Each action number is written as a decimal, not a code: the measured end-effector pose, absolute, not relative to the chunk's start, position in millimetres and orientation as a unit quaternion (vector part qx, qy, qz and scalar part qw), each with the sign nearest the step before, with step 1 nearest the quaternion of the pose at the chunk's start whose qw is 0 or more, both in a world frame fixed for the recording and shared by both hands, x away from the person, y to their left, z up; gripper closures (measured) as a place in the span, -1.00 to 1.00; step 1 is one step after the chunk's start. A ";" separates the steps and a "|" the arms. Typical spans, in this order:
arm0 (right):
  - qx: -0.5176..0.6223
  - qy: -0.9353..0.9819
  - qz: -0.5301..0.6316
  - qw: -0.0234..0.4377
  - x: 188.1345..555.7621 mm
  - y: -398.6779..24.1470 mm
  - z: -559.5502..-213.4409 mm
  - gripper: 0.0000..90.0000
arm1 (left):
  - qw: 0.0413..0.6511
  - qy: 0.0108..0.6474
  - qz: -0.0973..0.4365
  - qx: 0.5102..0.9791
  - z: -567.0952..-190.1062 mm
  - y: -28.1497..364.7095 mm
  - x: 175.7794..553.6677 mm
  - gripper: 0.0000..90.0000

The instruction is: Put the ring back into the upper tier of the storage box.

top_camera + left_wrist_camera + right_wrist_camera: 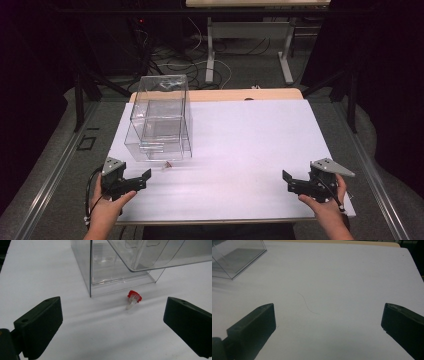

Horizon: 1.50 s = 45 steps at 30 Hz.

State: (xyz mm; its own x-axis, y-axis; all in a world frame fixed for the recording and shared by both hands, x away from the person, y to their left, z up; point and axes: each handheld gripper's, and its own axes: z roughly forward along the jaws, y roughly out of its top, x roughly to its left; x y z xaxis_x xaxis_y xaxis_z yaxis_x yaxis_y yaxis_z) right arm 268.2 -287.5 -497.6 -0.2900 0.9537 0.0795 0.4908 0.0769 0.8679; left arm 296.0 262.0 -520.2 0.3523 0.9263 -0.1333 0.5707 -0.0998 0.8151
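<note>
Seemingly the red-capped piece (pixel 133 298), lying beside the clear box (pixel 161 117) near the table's left edge, is next. Both grippers, left (pixel 134 181) and right (pixel 295 184), have fingers released. Approach low and straddle it squarely.

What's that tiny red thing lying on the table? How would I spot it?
Find the clear plastic box on the white table's left side. Just in front of its near wall lies a small red-capped clear plug, on its side. It is the only coloured item there.

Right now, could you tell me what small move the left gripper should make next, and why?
Probably ease the left gripper forward toward the small red-capped piece. Its fingers are open, and the piece lies loose on the white table ahead, just before the clear box.
</note>
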 end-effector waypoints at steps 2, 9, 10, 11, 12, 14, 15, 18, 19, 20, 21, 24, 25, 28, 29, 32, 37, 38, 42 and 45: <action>0.532 0.680 0.424 0.273 269.5 -288.2 -499.4 -1.00 | 0.413 0.527 0.212 0.712 -520.8 262.9 296.7 -0.94; 0.544 0.674 0.426 0.260 273.0 -294.2 -503.7 -1.00 | 0.417 0.522 0.215 0.713 -521.4 261.5 296.2 -0.94; 0.545 0.673 0.426 0.261 272.8 -294.3 -503.6 -1.00 | 0.417 0.522 0.215 0.713 -521.4 261.5 296.2 -0.93; 0.543 0.674 0.426 0.262 272.6 -294.1 -503.4 -1.00 | 0.418 0.524 0.214 0.711 -522.2 261.6 295.7 -0.91; 0.543 0.667 0.433 0.270 273.5 -292.3 -504.5 -1.00 | 0.415 0.521 0.216 0.714 -522.5 262.8 295.5 -0.86; 0.541 0.677 0.426 0.260 271.5 -292.5 -502.5 -1.00 | 0.416 0.525 0.214 0.711 -523.3 264.1 295.4 -0.73; 0.540 0.678 0.426 0.260 271.0 -292.2 -502.3 -1.00 | 0.415 0.524 0.213 0.713 -523.8 265.3 295.3 -0.66; 0.539 0.679 0.425 0.261 269.6 -292.4 -501.6 -1.00 | 0.410 0.524 0.208 0.716 -526.7 266.0 295.1 -0.64; 0.541 0.677 0.425 0.260 269.5 -292.4 -501.5 -1.00 | 0.409 0.524 0.211 0.717 -527.8 265.2 295.4 -0.63; 0.539 0.676 0.427 0.264 270.3 -293.0 -502.2 -1.00 | 0.409 0.524 0.211 0.717 -527.8 265.2 295.4 -0.62; 0.539 0.676 0.429 0.261 270.6 -293.6 -502.3 -1.00 | 0.403 0.520 0.212 0.723 -528.8 264.2 295.9 -0.61; 0.543 0.676 0.430 0.253 272.2 -293.9 -503.7 -1.00 | 0.397 0.517 0.213 0.728 -531.1 261.9 296.4 -0.51; 0.543 0.677 0.428 0.252 272.8 -294.0 -504.5 -1.00 | 0.397 0.517 0.213 0.728 -531.1 261.9 296.4 -0.47; 0.542 0.673 0.434 0.255 275.2 -292.6 -507.2 -1.00 | 0.391 0.508 0.219 0.735 -535.1 259.5 296.5 -0.38; 0.542 0.673 0.434 0.255 275.2 -292.6 -507.2 -1.00 | 0.391 0.508 0.219 0.735 -535.1 259.5 296.5 -0.35; 0.545 0.679 0.427 0.244 274.3 -293.7 -505.7 -1.00 | 0.388 0.501 0.219 0.742 -538.0 255.7 296.4 -0.29; 0.546 0.677 0.431 0.240 274.4 -293.9 -506.0 -1.00 | 0.387 0.474 0.229 0.757 -537.8 245.4 296.4 -0.21; 0.547 0.678 0.430 0.239 274.2 -293.9 -505.7 -1.00 | 0.385 0.470 0.230 0.760 -537.7 242.7 296.5 -0.19; 0.547 0.679 0.429 0.236 274.6 -293.6 -506.7 -1.00 | 0.379 0.474 0.230 0.761 -537.9 234.6 297.7 -0.19; 0.550 0.675 0.432 0.234 275.0 -292.9 -507.5 -1.00 | 0.374 0.476 0.226 0.763 -538.7 231.9 298.6 -0.14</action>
